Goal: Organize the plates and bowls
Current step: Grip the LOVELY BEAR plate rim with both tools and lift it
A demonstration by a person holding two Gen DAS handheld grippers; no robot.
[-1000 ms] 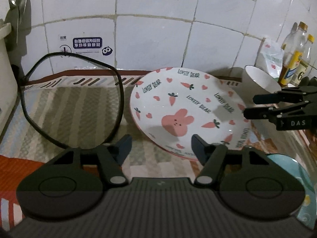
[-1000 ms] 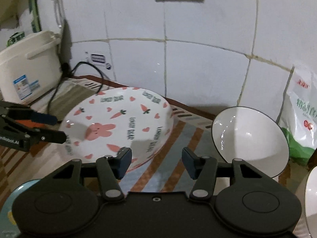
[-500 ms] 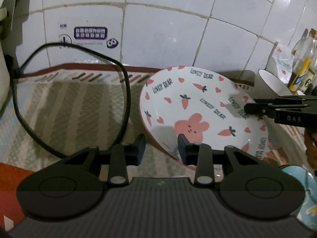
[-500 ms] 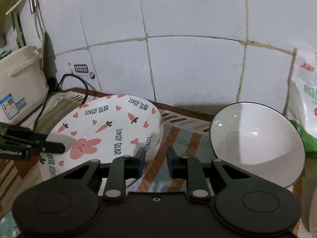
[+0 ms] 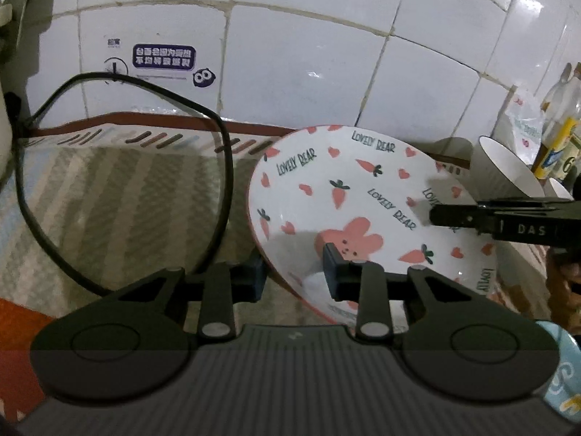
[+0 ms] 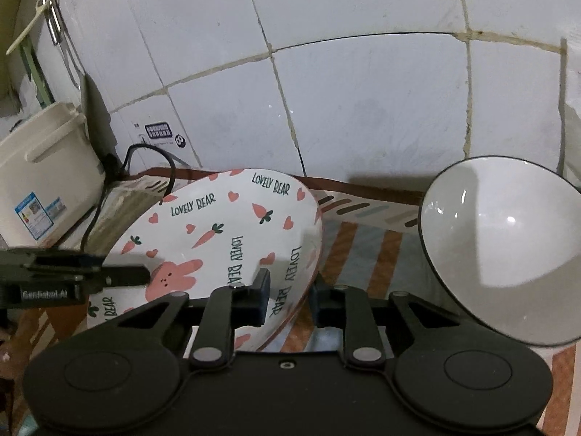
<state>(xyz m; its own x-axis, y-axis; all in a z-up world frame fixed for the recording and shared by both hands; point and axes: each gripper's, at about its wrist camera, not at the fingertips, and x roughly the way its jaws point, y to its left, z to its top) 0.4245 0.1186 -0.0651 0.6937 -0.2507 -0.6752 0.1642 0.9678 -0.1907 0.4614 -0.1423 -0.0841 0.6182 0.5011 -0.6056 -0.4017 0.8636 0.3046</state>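
A white deep plate (image 5: 363, 196) printed with a pink bunny, carrots and "LOVELY BEAR" sits tilted on the striped mat (image 5: 109, 196). My left gripper (image 5: 292, 272) straddles its near left rim, one finger outside and one inside. Its jaws are closing and the pads look pressed on the wall. In the right wrist view my right gripper (image 6: 288, 290) is shut on the same plate (image 6: 225, 225) at its right rim. Each gripper shows in the other's view, reaching over the plate from the side. A white bowl (image 6: 501, 247) with a dark rim leans at the right.
A black cable (image 5: 221, 152) loops over the mat on the left, running to a cream appliance (image 6: 47, 181). Bottles (image 5: 559, 138) and a bag (image 5: 523, 123) stand at the far right. A light blue plate (image 5: 563, 381) lies at the near right. The tiled wall is close behind.
Both grippers moved in and down onto the bunny plate, and their jaws went from wide open to closed on opposite rims. The plate now sits more tilted.
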